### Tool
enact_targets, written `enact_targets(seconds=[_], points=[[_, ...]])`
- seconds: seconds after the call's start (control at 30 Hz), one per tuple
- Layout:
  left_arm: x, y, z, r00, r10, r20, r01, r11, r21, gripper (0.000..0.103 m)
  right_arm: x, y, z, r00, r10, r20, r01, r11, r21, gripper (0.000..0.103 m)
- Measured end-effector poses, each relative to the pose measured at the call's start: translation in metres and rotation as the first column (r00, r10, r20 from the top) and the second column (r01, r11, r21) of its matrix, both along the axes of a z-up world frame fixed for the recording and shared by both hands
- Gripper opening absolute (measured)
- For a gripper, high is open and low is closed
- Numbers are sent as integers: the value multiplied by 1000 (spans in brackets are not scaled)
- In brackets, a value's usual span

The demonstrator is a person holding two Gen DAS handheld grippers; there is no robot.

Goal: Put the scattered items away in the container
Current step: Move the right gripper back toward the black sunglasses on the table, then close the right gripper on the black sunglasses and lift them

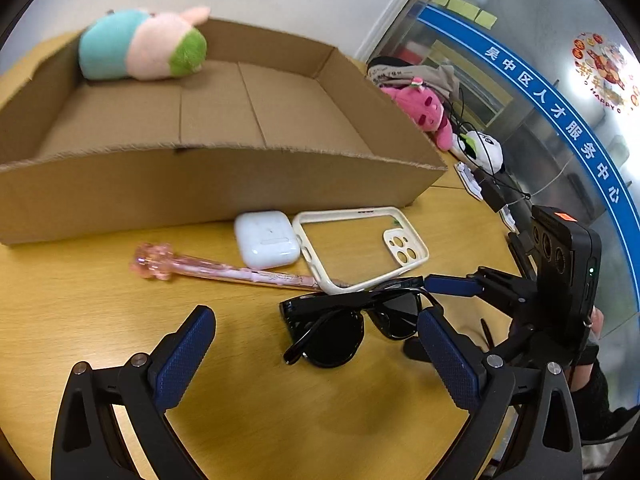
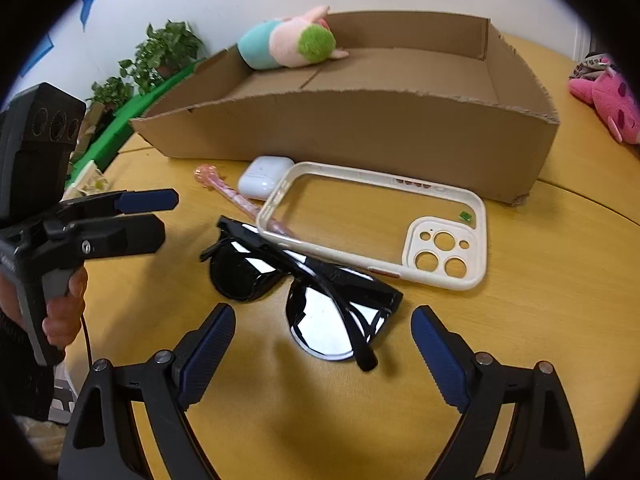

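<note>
A cardboard box [image 1: 224, 176] [image 2: 360, 128] stands at the back of the wooden table, with a plush toy [image 1: 144, 46] [image 2: 288, 46] in its far left corner. In front of it lie a white earbud case [image 1: 266, 240] [image 2: 264, 178], a pink pen [image 1: 216, 268] [image 2: 232, 192], a cream phone case [image 1: 360, 248] [image 2: 380, 228] and black sunglasses [image 1: 348, 324] [image 2: 304, 288]. My left gripper [image 1: 316, 340] is open, the sunglasses just ahead of it towards its right finger. My right gripper [image 2: 324, 340] is open around the near lens.
A pink plush [image 1: 424, 112] [image 2: 608, 100], a white object [image 1: 480, 148] and cables lie right of the box. Potted plants [image 2: 160, 56] stand at the back left. The other gripper shows at the side of each view [image 1: 452, 284] [image 2: 148, 208].
</note>
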State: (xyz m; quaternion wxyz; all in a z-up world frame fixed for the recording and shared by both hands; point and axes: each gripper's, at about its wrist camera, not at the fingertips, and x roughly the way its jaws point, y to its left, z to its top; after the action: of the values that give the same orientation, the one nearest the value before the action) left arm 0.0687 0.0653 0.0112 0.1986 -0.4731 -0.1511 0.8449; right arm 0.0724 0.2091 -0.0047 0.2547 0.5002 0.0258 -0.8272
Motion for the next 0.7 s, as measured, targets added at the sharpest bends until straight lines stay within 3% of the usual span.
enact_targets(seconds=[0.13,0.2,0.37,0.5,0.7], points=[[-6,14,-10,998,-45,32,46,999,-7,93,-2,-8,-7,1000,8,-15,-8,999,47,88],[-6,19,-15,996,-71,50,73,997,-21,87,0,-10,-8,1000,15,-27,-13,998,65,81],[-5,15,-14,997,-59,42,61,997,-47,87,33,-33,-8,995,93,-36,-88,989,117,78],[-3,-1,-15,998,-36,48,36,999,0,87,65,-46,-3,974,226,17,-227,974,29,76],[2,-10,-17,999,-12,52,8,998,64,87,54,-42,10,984,178,-22,-177,983,52,76]])
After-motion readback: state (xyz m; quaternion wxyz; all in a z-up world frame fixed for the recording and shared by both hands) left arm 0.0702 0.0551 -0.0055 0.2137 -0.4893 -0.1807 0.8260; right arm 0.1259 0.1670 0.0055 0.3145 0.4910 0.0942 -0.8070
